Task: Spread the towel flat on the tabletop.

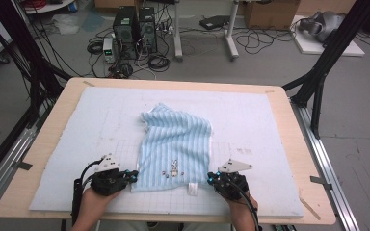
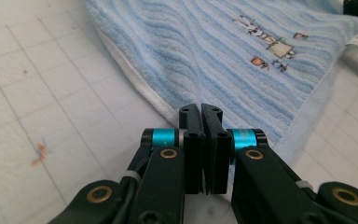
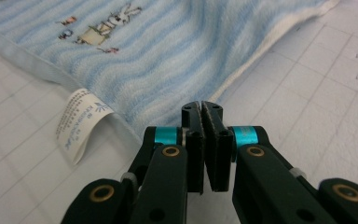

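Observation:
A light blue striped towel (image 1: 176,144) lies rumpled on the white gridded mat (image 1: 72,139), with a small embroidered rabbit (image 1: 173,168) near its front hem and a white label (image 1: 191,189) sticking out below. My left gripper (image 1: 135,175) rests at the towel's front left corner, jaws pressed together. In the left gripper view its tips (image 2: 201,109) hover over the towel's white edge (image 2: 140,88), with no cloth visible between them. My right gripper (image 1: 211,178) sits at the front right corner, also shut (image 3: 201,106), just beside the towel's edge (image 3: 242,74) and the label (image 3: 79,123).
The mat covers a wooden table (image 1: 41,139) with bare rims all round. Black frame legs (image 1: 318,91) stand at both sides. Computer towers (image 1: 135,31) and cables lie on the floor beyond the far edge.

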`<state>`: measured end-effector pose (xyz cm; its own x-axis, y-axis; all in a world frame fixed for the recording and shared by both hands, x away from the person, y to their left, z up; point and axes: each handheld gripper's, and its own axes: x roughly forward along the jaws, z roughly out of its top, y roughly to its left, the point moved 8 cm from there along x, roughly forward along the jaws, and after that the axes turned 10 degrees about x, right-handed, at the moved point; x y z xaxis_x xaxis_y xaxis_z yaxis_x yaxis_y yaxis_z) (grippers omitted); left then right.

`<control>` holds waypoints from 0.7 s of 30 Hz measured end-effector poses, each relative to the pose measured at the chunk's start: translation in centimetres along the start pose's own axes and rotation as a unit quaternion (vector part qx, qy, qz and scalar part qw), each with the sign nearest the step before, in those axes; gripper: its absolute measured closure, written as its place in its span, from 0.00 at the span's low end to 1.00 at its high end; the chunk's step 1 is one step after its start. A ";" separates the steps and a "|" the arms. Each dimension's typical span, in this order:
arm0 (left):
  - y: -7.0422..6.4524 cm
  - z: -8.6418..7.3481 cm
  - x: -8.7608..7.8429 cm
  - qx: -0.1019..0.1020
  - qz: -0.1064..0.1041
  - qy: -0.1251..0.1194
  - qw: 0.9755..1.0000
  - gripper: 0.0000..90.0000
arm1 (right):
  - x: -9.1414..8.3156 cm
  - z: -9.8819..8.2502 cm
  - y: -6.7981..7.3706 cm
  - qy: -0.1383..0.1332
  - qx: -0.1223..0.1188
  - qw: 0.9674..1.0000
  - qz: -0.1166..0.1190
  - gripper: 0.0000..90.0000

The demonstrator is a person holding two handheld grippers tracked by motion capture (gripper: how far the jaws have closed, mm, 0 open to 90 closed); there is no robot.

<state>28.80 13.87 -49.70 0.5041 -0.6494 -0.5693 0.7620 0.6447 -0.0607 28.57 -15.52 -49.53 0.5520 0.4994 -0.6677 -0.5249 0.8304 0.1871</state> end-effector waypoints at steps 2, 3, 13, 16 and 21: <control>-0.5 -0.1 -0.6 -0.001 -0.008 -0.007 1.000 0.97 | -0.9 -0.1 0.3 -0.008 0.000 1.000 0.007 0.97; -0.7 -0.1 -0.9 -0.002 -0.013 -0.012 1.000 0.97 | -1.3 -0.2 0.4 -0.011 0.000 1.000 0.008 0.97; -3.6 -0.7 -3.3 -0.015 -0.080 -0.028 0.996 0.97 | -4.7 -2.1 1.9 -0.023 0.013 0.999 0.029 0.97; -3.9 -1.1 -3.6 -0.010 -0.089 -0.022 0.996 0.96 | -5.2 -2.8 2.3 -0.014 0.017 0.999 0.031 0.91; -2.4 -0.3 -3.3 -0.013 -0.037 -0.045 0.998 0.62 | -5.0 -1.6 1.1 -0.051 0.036 0.998 -0.004 0.55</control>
<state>25.22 14.60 -47.92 0.4832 -0.7281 -0.4862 0.7881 0.6036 -0.1208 24.21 -17.45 -47.13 0.6205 0.5127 -0.5934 -0.4746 0.8479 0.2364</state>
